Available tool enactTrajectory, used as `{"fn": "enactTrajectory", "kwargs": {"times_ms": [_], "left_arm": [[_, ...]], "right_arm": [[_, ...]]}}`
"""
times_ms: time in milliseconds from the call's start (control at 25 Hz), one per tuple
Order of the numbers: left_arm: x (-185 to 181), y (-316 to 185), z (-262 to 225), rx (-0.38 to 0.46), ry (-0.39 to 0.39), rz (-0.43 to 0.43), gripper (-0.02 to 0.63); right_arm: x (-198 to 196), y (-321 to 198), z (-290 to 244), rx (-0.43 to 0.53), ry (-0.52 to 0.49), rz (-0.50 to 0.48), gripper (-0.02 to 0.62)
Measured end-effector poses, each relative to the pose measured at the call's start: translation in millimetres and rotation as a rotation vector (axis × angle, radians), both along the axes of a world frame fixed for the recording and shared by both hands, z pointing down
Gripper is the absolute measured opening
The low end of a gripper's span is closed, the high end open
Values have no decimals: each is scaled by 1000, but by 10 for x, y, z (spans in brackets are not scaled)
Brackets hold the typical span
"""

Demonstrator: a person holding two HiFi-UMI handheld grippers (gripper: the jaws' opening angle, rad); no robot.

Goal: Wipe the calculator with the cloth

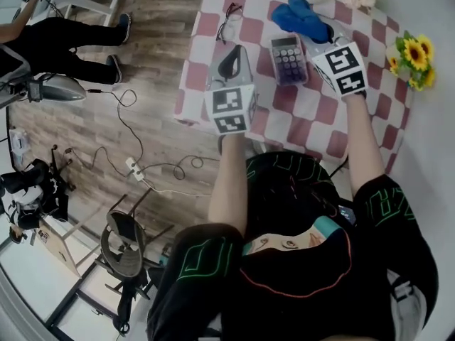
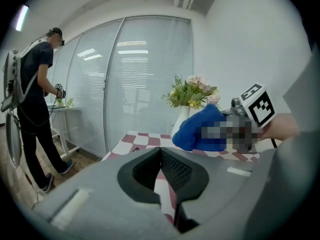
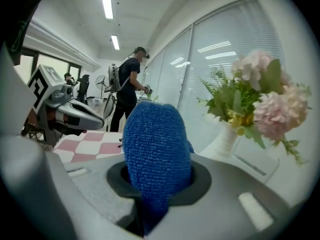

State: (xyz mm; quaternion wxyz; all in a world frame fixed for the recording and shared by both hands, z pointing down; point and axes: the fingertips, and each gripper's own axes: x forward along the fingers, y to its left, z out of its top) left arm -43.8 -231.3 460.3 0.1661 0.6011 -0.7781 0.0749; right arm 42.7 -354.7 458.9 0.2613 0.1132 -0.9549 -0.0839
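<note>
A grey calculator with purple keys lies flat on the red-and-white checked table. My right gripper is just right of it, shut on a blue cloth that bunches out past the jaws above the calculator's far right corner. In the right gripper view the cloth fills the space between the jaws and hides the tips. My left gripper hovers left of the calculator, jaws together and holding nothing. In the left gripper view, its tips meet and the cloth hangs ahead to the right.
Folded glasses lie beyond the left gripper. A white vase of pink flowers stands at the table's far side and sunflowers at its right. The table's left edge drops to a floor with cables. A person stands nearby.
</note>
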Motion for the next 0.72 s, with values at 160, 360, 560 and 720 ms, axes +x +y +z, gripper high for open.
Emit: {"fn": "enactTrajectory", "kwargs": {"times_ms": [160, 360, 560, 720], "left_arm": [[90, 2, 133, -23, 34, 4, 9], [118, 90, 223, -53, 34, 0, 9], [158, 135, 253, -62, 29, 6, 11], [194, 154, 277, -73, 36, 15, 9]], "right_arm": [[-224, 95, 331, 40, 82, -133, 97], [-325, 273, 680, 91, 185, -238, 97], [-307, 414, 889, 121, 239, -296, 97], [-231, 529, 1003, 124, 278, -334, 97]]}}
